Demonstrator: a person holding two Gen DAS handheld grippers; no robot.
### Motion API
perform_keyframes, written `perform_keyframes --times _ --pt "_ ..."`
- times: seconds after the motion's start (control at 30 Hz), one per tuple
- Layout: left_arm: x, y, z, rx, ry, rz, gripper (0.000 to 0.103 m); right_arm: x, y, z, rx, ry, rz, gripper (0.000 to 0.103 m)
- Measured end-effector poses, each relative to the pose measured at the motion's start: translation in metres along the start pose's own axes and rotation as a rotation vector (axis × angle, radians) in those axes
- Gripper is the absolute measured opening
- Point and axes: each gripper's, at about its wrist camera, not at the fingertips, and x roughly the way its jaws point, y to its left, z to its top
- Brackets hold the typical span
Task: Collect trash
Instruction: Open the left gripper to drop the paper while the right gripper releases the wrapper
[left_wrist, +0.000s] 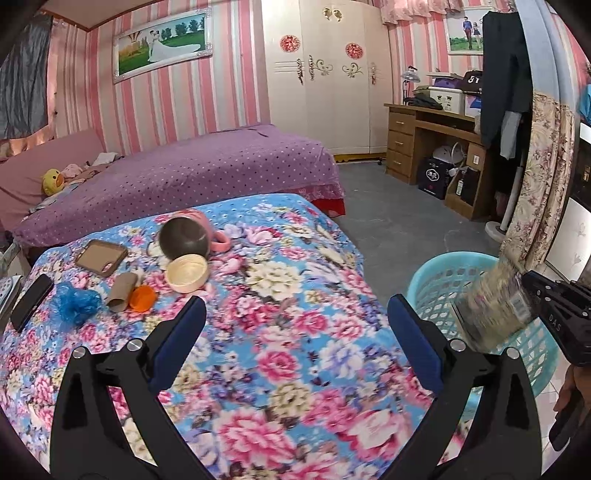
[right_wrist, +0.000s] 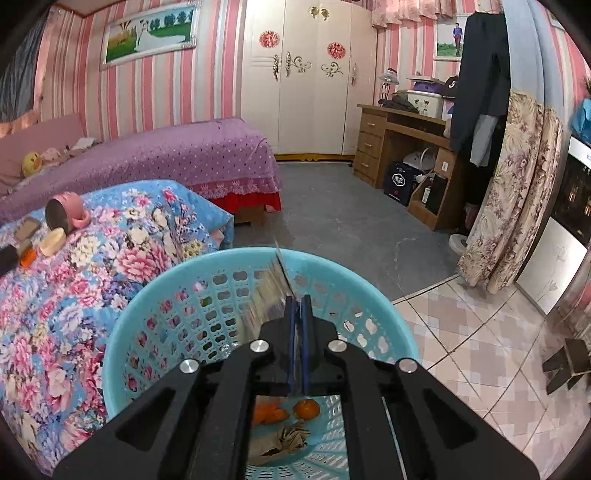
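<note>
The right tool (right_wrist: 298, 306) has its blue pads pressed together on a thin, flat wrapper (left_wrist: 495, 299), pinching it by one edge above the turquoise basket (right_wrist: 258, 258). From the left wrist view the wrapper is a blurred, greyish-beige packet with dark print and a small white label patch near the gripped end; from the right wrist view it shows edge-on as a pale streaked sheet rising from the pads toward the basket's far rim. The basket is a round plastic one with a latticed wall, standing on the floor just beside the floral bed cover (left_wrist: 295, 332). On its bottom lie orange peel pieces (right_wrist: 273, 411), a small orange fruit (right_wrist: 306, 408) and a crumpled brown paper scrap (right_wrist: 284, 439).

The left tool (left_wrist: 295, 317) is spread wide over the floral cover with nothing between its blue pads.

Farther up the cover lie a crumpled blue plastic bag (left_wrist: 75, 301), a cardboard tube (left_wrist: 122, 291) and an orange cap (left_wrist: 142, 298), close together. Near them are a dark phone (left_wrist: 31, 301), a brown phone case (left_wrist: 100, 256), a pale round lid (left_wrist: 187, 272) and a pink cup (left_wrist: 188, 238) tipped on its side, its dark inside facing the camera.
</note>
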Motion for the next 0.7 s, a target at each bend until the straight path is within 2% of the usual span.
perform_keyframes --times 0.07,0.1,0.13,0.23,0.33,0.43,0.7 --pt "-0.003 0.007 0.002 -0.002 -0.007 0.007 0.096 0.002 0.004 0.001 -0.001 0.006 -0.004 0.018" --pt "-0.005 0.011 0.003 -0.004 -0.013 0.01 0.096 0.002 0.006 0.001 -0.004 0.004 -0.014 0.046" --pt "-0.006 0.015 0.004 -0.005 -0.017 0.012 0.096 0.001 0.009 0.0 -0.006 -0.003 -0.022 0.067" --pt "-0.01 0.029 0.007 -0.013 -0.027 0.018 0.097 0.0 0.015 0.003 -0.002 -0.007 -0.027 0.071" --pt "-0.011 0.039 0.009 -0.024 -0.032 0.02 0.097 0.002 0.019 0.003 0.036 0.0 -0.002 0.088" --pt "-0.01 0.048 0.007 -0.034 -0.029 0.018 0.097 0.005 0.027 0.003 0.036 0.0 -0.055 0.096" --pt "-0.004 0.076 0.0 -0.044 -0.029 0.041 0.097 0.004 0.058 0.009 0.003 -0.024 -0.058 0.098"
